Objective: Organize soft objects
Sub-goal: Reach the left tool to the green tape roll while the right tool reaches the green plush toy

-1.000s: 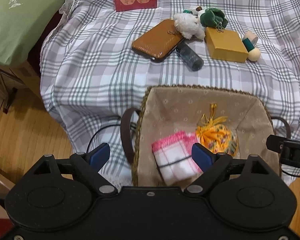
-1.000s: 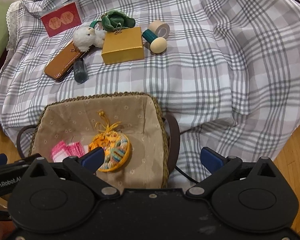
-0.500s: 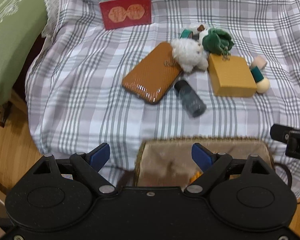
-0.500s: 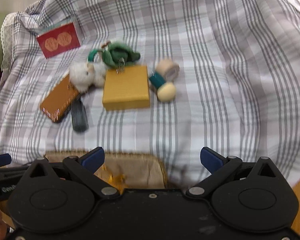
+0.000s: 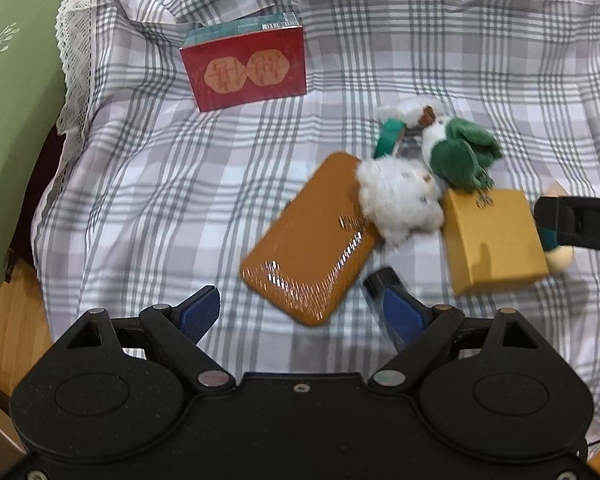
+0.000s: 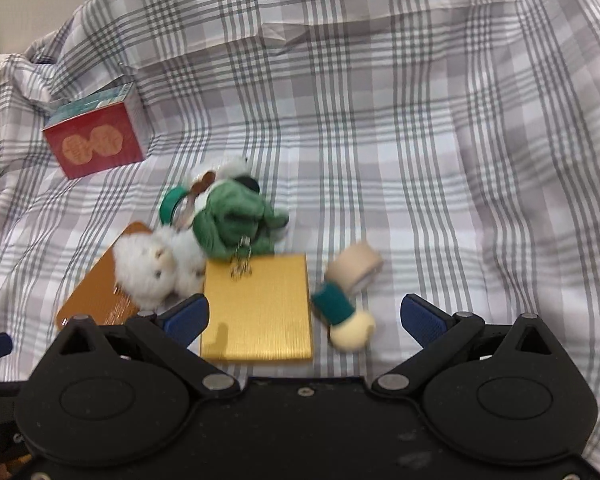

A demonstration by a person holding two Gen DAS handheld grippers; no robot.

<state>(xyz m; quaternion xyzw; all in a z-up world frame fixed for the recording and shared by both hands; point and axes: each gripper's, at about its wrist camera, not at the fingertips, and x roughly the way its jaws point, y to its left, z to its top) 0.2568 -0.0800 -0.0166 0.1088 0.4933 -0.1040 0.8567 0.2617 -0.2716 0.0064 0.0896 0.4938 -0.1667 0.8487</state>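
Plaid cloth (image 5: 148, 208) w/ red box (image 5: 244, 68), brown case (image 5: 312, 240), gold box (image 6: 258, 308) (toys atop).

A red box (image 5: 244, 68) stands far ahead of the left gripper, upper left on the plaid cloth (image 5: 148, 184). A brown leather case (image 5: 308, 240) lies just ahead. A gold box (image 6: 258, 308) sits between the right gripper's fingers, tape roll (image 6: 354, 266) beyond.

Left gripper (image 5: 302, 314): black two-finger frame with blue pads, pitched steeply downward, jaws standing wide apart, nothing between the fingers (image 5: 198, 312). Right gripper (image 6: 304, 318): same black build, blue pads, also pitched steeply down, jaws spread wide and empty. Its body shows at the right edge of the left wrist view.
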